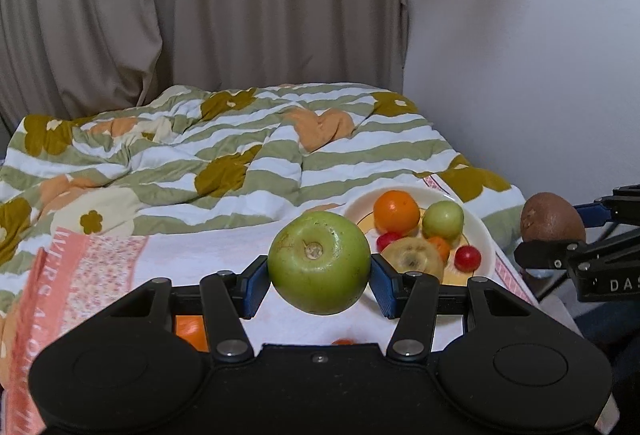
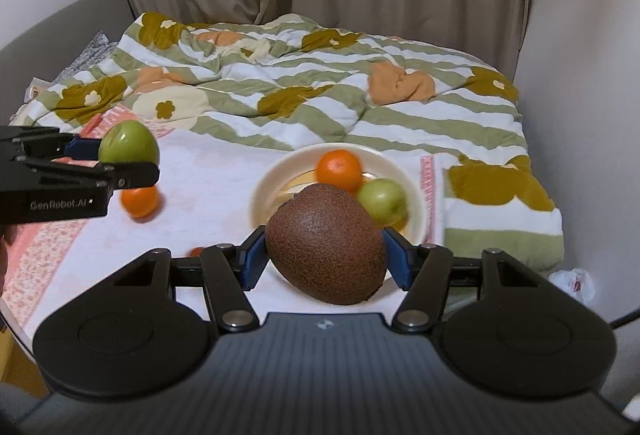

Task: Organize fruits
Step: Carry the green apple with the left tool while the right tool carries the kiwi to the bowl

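Green apple [image 1: 319, 262] clamped in left gripper [image 1: 319, 277] | right gripper [image 2: 326, 255] gripped kiwi [image 2: 326, 243] | lower both gently onto plate [image 2: 264, 191], avoid knocking orange [image 2: 339, 165]

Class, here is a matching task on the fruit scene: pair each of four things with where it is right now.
Things:
1. big green apple
2. kiwi
3. small green apple
4. loose orange

Places:
A. lying on the white cloth, outside the plate
B. clamped in the left gripper
C. on the plate
D. clamped in the right gripper

Pairs: 1-B, 2-D, 3-C, 4-A
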A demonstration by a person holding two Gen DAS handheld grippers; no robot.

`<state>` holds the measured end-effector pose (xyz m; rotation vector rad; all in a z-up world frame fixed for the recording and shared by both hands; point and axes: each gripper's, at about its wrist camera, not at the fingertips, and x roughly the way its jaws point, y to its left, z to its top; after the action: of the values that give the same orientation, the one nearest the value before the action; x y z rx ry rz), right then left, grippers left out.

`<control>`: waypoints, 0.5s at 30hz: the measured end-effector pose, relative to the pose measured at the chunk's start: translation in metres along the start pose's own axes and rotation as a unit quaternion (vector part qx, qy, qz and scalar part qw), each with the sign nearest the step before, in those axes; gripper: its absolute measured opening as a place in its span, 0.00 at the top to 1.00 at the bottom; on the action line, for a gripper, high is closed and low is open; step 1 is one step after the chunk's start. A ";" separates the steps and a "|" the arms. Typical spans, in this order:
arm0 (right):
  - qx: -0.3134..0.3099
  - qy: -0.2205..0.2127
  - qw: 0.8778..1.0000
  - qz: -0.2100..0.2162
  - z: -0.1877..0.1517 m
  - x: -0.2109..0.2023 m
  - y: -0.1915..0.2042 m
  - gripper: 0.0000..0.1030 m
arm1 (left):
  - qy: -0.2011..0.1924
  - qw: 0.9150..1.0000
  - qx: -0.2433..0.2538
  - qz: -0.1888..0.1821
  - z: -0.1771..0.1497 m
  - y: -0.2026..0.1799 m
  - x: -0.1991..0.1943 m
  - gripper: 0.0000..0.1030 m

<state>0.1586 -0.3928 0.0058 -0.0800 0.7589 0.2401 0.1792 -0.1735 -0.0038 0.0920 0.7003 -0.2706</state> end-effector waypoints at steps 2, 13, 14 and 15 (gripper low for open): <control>-0.004 0.004 1.000 0.005 0.004 0.010 -0.016 0.27 | 0.006 1.000 -0.006 0.005 0.005 -0.011 0.013 0.44; -0.001 0.026 0.999 0.024 0.019 0.058 -0.062 0.27 | 0.037 0.999 -0.007 0.012 0.034 -0.040 0.085 0.44; 0.001 0.028 0.999 0.024 0.020 0.061 -0.064 0.27 | 0.040 0.999 -0.004 0.011 0.036 -0.040 0.091 0.44; 0.005 0.029 0.999 0.025 0.021 0.064 -0.066 0.27 | 0.043 0.999 0.000 0.009 0.038 -0.041 0.098 0.44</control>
<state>0.2331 -0.4413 -0.0242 -0.0597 0.8210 0.2825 0.2630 -0.2403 -0.0380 0.1100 0.7847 -0.2497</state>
